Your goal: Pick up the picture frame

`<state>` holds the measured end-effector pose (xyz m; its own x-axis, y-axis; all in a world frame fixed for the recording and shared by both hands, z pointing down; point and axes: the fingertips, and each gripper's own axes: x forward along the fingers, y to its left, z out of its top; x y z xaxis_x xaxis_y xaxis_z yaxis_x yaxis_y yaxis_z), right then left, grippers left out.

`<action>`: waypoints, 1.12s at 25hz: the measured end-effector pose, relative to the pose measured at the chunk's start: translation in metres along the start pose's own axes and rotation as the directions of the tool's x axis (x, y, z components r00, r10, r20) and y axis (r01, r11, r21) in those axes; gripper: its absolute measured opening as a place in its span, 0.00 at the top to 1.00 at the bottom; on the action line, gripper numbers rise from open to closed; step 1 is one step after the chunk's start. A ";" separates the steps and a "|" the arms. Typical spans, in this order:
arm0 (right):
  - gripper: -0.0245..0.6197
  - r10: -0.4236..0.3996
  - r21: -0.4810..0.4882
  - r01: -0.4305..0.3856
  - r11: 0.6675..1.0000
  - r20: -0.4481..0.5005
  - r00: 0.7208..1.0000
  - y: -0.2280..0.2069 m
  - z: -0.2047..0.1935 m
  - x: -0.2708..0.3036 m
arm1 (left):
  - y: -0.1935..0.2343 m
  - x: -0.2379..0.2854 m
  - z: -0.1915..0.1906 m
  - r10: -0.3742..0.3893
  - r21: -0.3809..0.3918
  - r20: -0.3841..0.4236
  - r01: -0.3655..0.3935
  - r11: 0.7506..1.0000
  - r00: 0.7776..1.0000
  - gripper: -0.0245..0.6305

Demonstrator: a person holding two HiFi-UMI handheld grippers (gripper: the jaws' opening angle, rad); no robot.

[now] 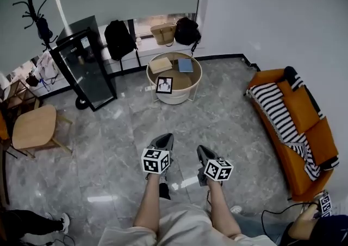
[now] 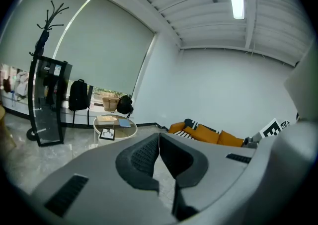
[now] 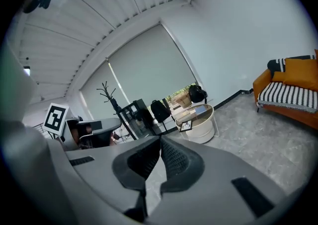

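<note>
Picture frame sits at the near rim of the round cream table, across the floor and well apart from both grippers. It has a black border and a white mat, and its face is turned up and toward the person. It is nearly square, only slightly taller than wide, with the long axis running from the near rim toward the table's centre. I cannot tell whether it lies flat or leans on the rim.

Behind it on the table are a tan book and a blue book.

Left gripper: jaws pressed together at the tips, with nothing between them. It points toward the table.

Right gripper: jaws likewise closed tip to tip and empty. It is just beside the left one and touches nothing.

Hard to make out:
- The print inside the frame is a dark shape on white, too small to read.
- In the left gripper view the frame is tiny.
- In the right gripper view it shows only as a small dark square against the table wall.
</note>
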<state>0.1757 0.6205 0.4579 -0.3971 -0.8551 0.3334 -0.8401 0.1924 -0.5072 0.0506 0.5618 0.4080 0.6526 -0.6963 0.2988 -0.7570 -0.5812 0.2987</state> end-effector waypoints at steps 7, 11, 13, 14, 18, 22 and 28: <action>0.91 0.023 0.011 -0.022 1.000 -0.015 1.000 0.004 0.030 0.084 | 0.067 0.047 0.037 0.025 0.013 -0.020 -0.025 1.000 0.999 0.93; 0.91 0.017 0.011 -0.016 1.000 -0.032 0.999 0.010 0.044 0.126 | 0.102 0.068 0.052 0.022 0.012 -0.042 -0.021 1.000 0.999 0.93; 0.91 0.013 0.009 -0.013 1.000 -0.037 0.999 0.012 0.053 0.148 | 0.119 0.079 0.060 0.013 0.029 -0.063 -0.011 1.000 0.998 0.93; 0.91 0.012 0.008 -0.011 1.000 -0.038 0.999 0.012 0.056 0.159 | 0.128 0.083 0.065 0.006 0.044 -0.073 -0.003 0.999 0.997 0.93; 0.91 0.007 0.017 -0.006 1.000 -0.035 0.999 0.020 0.065 0.205 | 0.169 0.093 0.083 0.002 0.090 -0.091 0.006 0.996 0.996 0.93; 0.91 0.004 0.024 -0.003 1.000 -0.044 0.999 0.035 0.064 0.235 | 0.207 0.091 0.085 0.013 0.066 -0.103 -0.006 0.998 0.995 0.93; 0.91 -0.009 -0.007 0.008 1.000 -0.094 0.996 0.035 0.063 0.260 | 0.238 0.096 0.077 0.020 -0.017 -0.113 -0.022 1.000 0.993 0.93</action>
<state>0.0663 0.3747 0.4767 -0.4226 -0.8077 0.4110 -0.8458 0.1886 -0.4990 -0.0693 0.3240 0.4384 0.6369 -0.6560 0.4050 -0.7706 -0.5582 0.3077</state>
